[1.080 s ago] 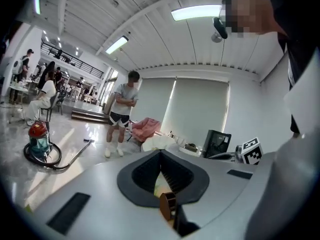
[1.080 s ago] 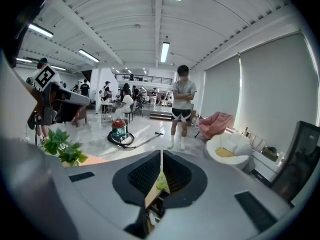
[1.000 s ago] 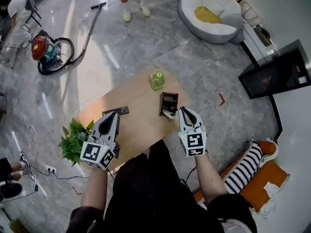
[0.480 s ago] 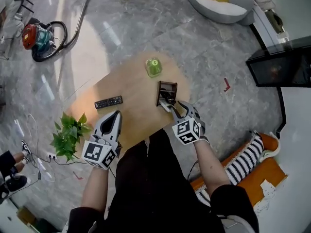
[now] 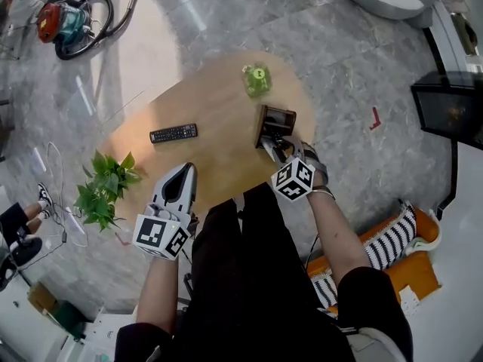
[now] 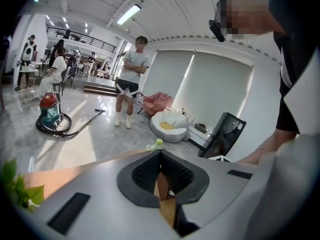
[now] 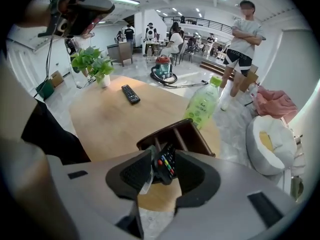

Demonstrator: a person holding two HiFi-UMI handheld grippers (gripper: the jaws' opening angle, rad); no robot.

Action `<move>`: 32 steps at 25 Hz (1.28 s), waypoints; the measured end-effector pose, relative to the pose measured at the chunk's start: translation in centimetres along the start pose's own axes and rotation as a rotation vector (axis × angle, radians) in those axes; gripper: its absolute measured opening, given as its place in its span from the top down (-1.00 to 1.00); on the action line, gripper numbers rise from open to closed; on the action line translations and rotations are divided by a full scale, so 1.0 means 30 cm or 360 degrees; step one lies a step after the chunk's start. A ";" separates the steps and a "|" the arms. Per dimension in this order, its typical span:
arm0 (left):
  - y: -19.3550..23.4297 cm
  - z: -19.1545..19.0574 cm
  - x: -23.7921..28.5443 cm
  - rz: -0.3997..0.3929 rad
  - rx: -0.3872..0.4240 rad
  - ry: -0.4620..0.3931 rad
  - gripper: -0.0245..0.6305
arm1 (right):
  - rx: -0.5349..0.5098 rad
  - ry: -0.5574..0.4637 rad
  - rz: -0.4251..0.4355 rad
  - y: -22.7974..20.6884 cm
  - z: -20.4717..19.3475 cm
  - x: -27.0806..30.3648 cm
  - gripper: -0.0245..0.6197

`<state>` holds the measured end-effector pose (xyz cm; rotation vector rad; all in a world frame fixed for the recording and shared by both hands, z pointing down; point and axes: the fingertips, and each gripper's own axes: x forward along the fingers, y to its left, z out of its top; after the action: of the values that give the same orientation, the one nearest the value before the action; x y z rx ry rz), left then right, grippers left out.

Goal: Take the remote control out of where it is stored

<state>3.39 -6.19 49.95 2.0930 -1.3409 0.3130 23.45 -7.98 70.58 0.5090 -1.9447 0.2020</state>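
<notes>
At the table's (image 5: 219, 96) near-right edge, the right gripper (image 7: 162, 157) is clenched on the upper end of the remote control (image 7: 166, 165), whose lower end appears to sit in a compartment of the brown holder (image 7: 197, 136). Long axis rises out of the holder, leaning toward me, roughly in line with the jaws; I judge the pull should follow that axis, up and back, not sideways against the divider. Right arm reaches forward, wrist tipped down over the holder, clearly the nearer; left gripper (image 5: 183, 173), pressed together on nothing, hangs well apart, nearer the second remote (image 5: 173, 133) lying flat.
</notes>
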 end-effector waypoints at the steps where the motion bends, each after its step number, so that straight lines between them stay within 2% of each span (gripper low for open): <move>1: 0.002 -0.007 0.000 0.0011 -0.0009 0.0006 0.91 | -0.0024 0.0004 0.0014 0.008 -0.002 0.009 0.51; 7: 0.010 -0.031 -0.006 0.0060 -0.0068 0.0015 0.91 | -0.0158 0.0070 0.0036 0.025 -0.032 0.068 0.51; 15: 0.018 -0.051 -0.014 0.0090 -0.0075 0.0036 0.91 | -0.0400 0.0231 0.0011 0.013 -0.093 0.150 0.51; 17: 0.024 -0.052 -0.019 0.0089 -0.0081 0.0029 0.91 | -0.0411 0.0226 0.0004 0.008 -0.081 0.146 0.52; 20: 0.029 -0.045 -0.024 0.0086 -0.0108 0.0000 0.91 | -0.0388 0.0207 -0.0059 -0.023 -0.053 0.118 0.70; 28: 0.036 -0.003 -0.059 0.0049 -0.0120 -0.0099 0.91 | -0.0358 0.0153 -0.0132 -0.030 0.029 -0.023 0.71; 32: 0.063 0.020 -0.120 0.0059 -0.0110 -0.0144 0.91 | -0.0355 0.0079 -0.0207 -0.003 0.111 -0.110 0.71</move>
<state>0.02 -4.47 48.39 2.0485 -1.4243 0.1864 21.85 -8.42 66.20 0.4756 -1.8507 -0.0837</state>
